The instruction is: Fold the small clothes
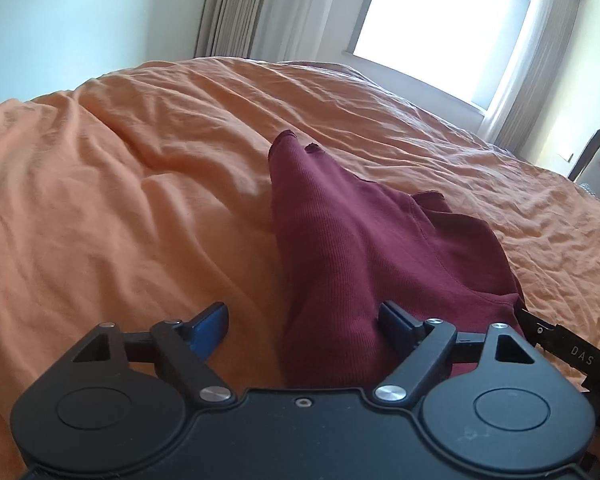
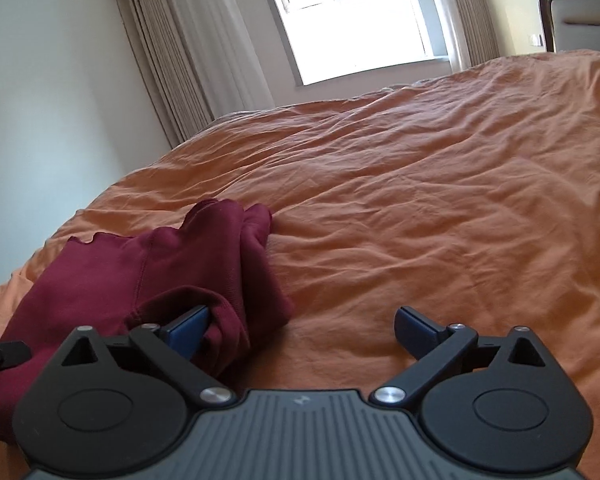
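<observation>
A dark red ribbed garment point(image 1: 352, 248) lies partly folded on the orange bedcover point(image 1: 120, 184). My left gripper point(image 1: 304, 320) is open at the garment's near edge; cloth lies between the blue pads and runs under the gripper body. In the right wrist view the same garment point(image 2: 172, 264) sits at the left, bunched in thick folds. My right gripper point(image 2: 300, 326) is open too, its left pad point(image 2: 188, 330) touching a rolled fold while the right pad point(image 2: 414, 328) hangs over bare bedcover point(image 2: 420, 200). The other gripper's tip point(image 1: 556, 340) shows at the garment's right edge.
The wrinkled bedcover spreads wide around the garment on all sides. A bright window point(image 2: 356, 20) with long curtains point(image 2: 180, 52) stands behind the bed. A dark-framed headboard point(image 2: 580, 16) is at the far right.
</observation>
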### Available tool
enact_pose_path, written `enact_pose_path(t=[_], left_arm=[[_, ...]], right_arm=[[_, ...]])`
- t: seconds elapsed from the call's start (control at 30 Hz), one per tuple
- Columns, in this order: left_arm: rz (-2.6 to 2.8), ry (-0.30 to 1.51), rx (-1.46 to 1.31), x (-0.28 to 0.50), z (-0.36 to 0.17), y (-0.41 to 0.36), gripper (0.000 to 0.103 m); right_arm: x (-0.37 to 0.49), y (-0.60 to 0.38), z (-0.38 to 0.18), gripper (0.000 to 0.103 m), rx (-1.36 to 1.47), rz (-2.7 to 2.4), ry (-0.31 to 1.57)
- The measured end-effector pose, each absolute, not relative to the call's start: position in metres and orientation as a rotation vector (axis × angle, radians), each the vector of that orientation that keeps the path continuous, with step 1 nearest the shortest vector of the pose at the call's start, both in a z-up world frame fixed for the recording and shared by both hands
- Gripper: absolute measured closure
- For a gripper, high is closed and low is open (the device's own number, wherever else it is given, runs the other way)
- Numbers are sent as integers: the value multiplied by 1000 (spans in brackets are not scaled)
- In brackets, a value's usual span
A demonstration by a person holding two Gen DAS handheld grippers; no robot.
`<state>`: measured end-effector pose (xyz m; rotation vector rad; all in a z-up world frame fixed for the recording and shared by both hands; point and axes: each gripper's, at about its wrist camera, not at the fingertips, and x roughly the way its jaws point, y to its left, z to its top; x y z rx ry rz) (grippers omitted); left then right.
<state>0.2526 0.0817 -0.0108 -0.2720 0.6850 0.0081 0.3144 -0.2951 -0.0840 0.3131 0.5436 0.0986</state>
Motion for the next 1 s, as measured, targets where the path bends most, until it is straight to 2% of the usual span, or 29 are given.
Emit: enact_pose_path(t=[0.1, 0.2, 0.37, 0.47, 0.77, 1.0], left_arm=[[29, 676, -263, 247, -9, 80, 5], [40, 665, -236, 238, -7, 78, 2], [55, 655, -198, 226, -3, 75, 1], [62, 659, -191, 223, -3, 74, 1], [51, 673, -204, 222, -7, 75, 1], [1, 692, -225, 225, -16, 71, 1]], right_arm=[[309, -296, -82, 1, 307, 98, 528], [307, -297, -80, 0, 302, 96, 524], [303, -290, -78, 0, 263, 133, 518], [311, -278, -84, 0, 201, 166, 597], [317, -286, -71, 0, 236, 49, 449], [331, -288, -81, 0, 129, -40, 516]])
